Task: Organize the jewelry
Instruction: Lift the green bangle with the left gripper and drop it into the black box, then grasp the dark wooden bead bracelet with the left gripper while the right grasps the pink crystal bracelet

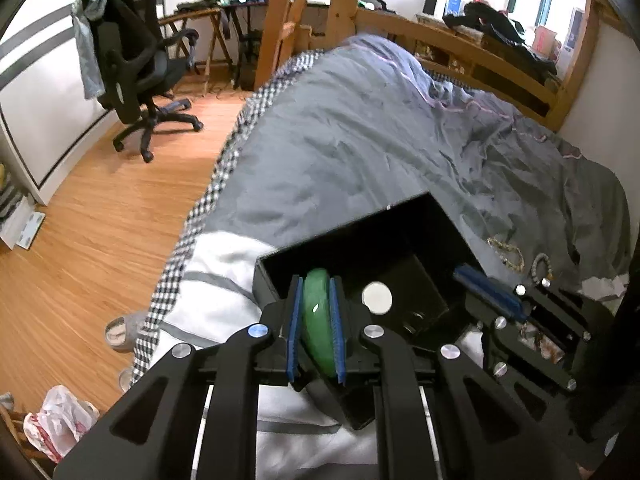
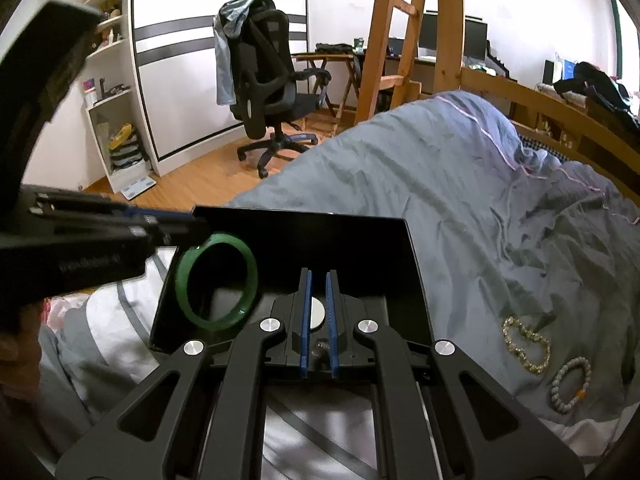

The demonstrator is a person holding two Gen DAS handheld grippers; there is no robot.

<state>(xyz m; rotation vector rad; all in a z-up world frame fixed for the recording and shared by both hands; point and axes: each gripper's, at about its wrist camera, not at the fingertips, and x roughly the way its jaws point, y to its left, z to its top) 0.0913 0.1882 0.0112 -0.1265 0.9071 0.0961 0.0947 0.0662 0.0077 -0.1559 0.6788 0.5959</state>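
Observation:
A green jade bangle (image 1: 318, 320) stands edge-on between the blue pads of my left gripper (image 1: 316, 280), which is shut on it. In the right wrist view the bangle (image 2: 216, 284) hangs from that gripper (image 2: 188, 226) over the left part of an open black box (image 2: 412, 264). My right gripper (image 2: 318, 280) points into the box, its pads a narrow gap apart with nothing pressed between them. A white disc (image 2: 318, 312) lies on the box floor behind the gap. On the grey duvet to the right lie a yellowish bead bracelet (image 2: 526, 344) and a pale bead bracelet (image 2: 570, 384).
The box (image 1: 344, 232) rests on a white striped cover at the bed's near end, and the right gripper (image 1: 466, 276) reaches over its right side. A black office chair (image 1: 136, 68) stands on the wood floor to the left. The wooden bed frame (image 2: 560, 108) runs along the far side.

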